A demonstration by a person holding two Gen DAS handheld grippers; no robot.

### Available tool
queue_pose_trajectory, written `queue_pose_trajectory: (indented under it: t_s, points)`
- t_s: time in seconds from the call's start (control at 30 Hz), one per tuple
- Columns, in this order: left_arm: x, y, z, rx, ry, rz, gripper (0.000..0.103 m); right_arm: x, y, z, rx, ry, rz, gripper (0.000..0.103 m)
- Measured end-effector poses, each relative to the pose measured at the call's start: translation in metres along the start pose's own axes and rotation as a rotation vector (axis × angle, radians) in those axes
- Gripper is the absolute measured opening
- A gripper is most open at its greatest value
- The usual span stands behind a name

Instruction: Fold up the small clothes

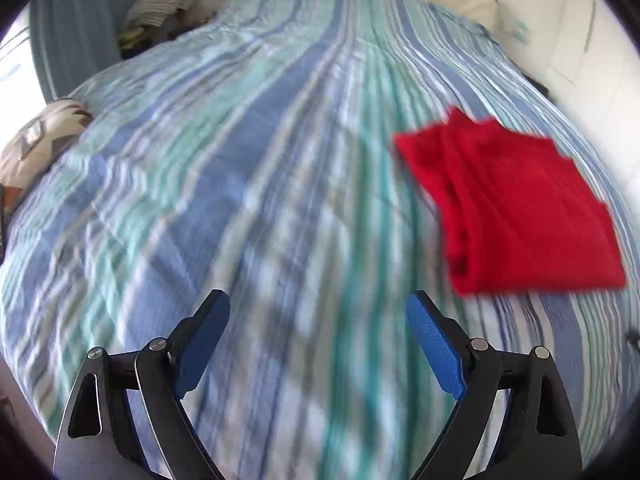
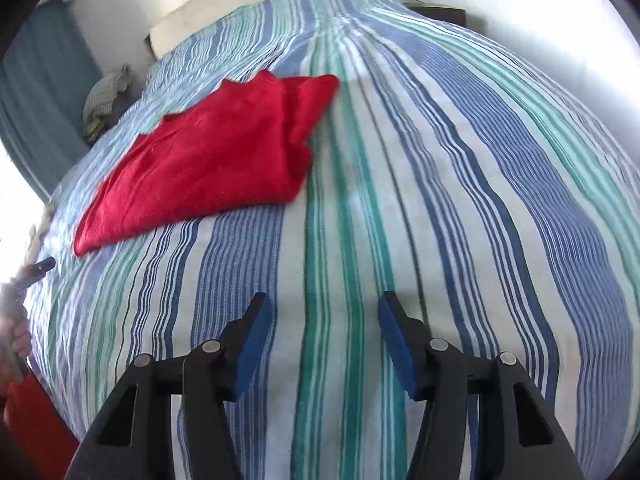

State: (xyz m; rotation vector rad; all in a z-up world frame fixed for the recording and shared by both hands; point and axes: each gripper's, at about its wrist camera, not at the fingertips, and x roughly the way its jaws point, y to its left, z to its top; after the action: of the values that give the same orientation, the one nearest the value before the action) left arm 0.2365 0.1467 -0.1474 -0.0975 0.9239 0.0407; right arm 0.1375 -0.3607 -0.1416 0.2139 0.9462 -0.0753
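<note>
Folded red garment (image 1: 516, 204) lies on the striped bedspread (image 1: 256, 168) (both grippers (image 1: 318, 312) (image 2: 322, 312) gape empty above it)

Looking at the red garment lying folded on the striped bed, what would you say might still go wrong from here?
The red garment has bunched layers along one edge, so the fold may loosen if nudged. Both the left gripper and right gripper are open and empty above the wrinkled bedspread, whose loose cloth a pad might snag.
</note>
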Motion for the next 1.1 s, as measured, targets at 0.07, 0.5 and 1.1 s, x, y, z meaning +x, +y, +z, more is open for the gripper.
queue_pose_trajectory:
  t_s: [0.07,0.5,1.1]
  points:
    - [0.015,0.016,0.023,-0.036,-0.024,0.052,0.092,0.0,-0.003,0.0,0.02,-0.013,0.012,0.057]
    - [0.068,0.059,-0.007,-0.089,-0.038,0.113,0.103,0.009,-0.016,0.075,0.2,-0.056,0.191,0.06]
    - [0.068,0.062,-0.006,-0.092,-0.051,0.101,0.103,0.044,-0.015,0.058,0.204,-0.038,0.078,0.061]
